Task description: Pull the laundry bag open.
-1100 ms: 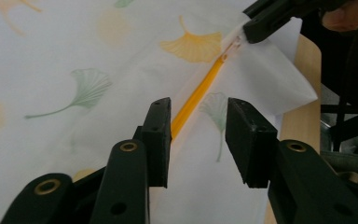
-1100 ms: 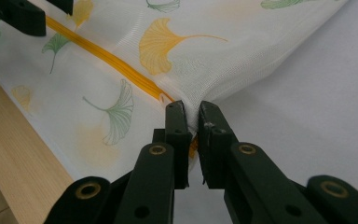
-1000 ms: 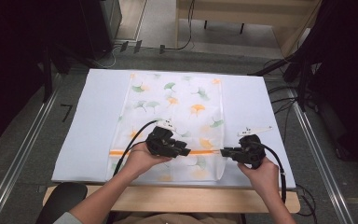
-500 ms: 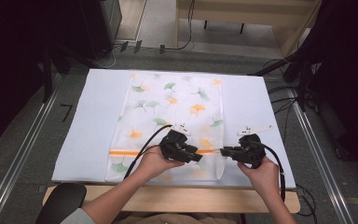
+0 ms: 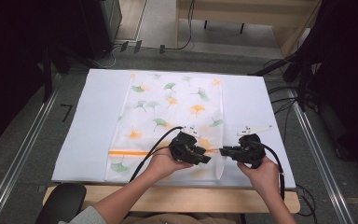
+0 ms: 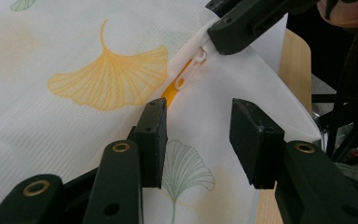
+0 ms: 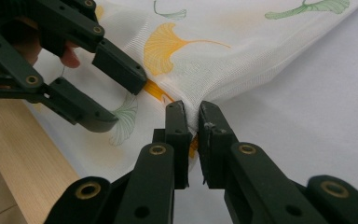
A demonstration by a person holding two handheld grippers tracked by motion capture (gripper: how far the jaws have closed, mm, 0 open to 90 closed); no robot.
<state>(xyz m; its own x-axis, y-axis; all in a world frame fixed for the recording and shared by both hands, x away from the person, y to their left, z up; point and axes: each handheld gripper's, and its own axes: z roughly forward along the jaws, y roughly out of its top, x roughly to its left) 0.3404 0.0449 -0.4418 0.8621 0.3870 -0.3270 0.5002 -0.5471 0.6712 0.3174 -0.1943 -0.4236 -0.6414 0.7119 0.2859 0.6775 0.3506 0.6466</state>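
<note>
The left hand-held gripper [image 6: 198, 140] hangs over the near right part of the mesh laundry bag [image 5: 168, 121] with its jaws apart; they have just been opening further, and nothing is pinched between them, only the fabric lying beneath. The right hand-held gripper [image 7: 192, 126] is clamped on the bag's right edge, at the end of the orange zipper [image 6: 172, 91], and holds that corner slightly raised. The bag, white mesh printed with ginkgo leaves, lies flat on a white sheet [image 5: 88, 121] covering the desk [image 5: 177, 198], its long axis running away from the person; the zipper runs crosswise near the person's end of the bag. The white zipper pull [image 6: 196, 58] lies on the zipper line between the two tools: straight ahead of the left jaws and just short of the right tool's tips. The left hand-held gripper is therefore the free one and is aligned with the zipper. Judged from this layout, the coming move is a short advance of the left jaws along the zipper line to close on the pull while the right side anchors the fabric.
</note>
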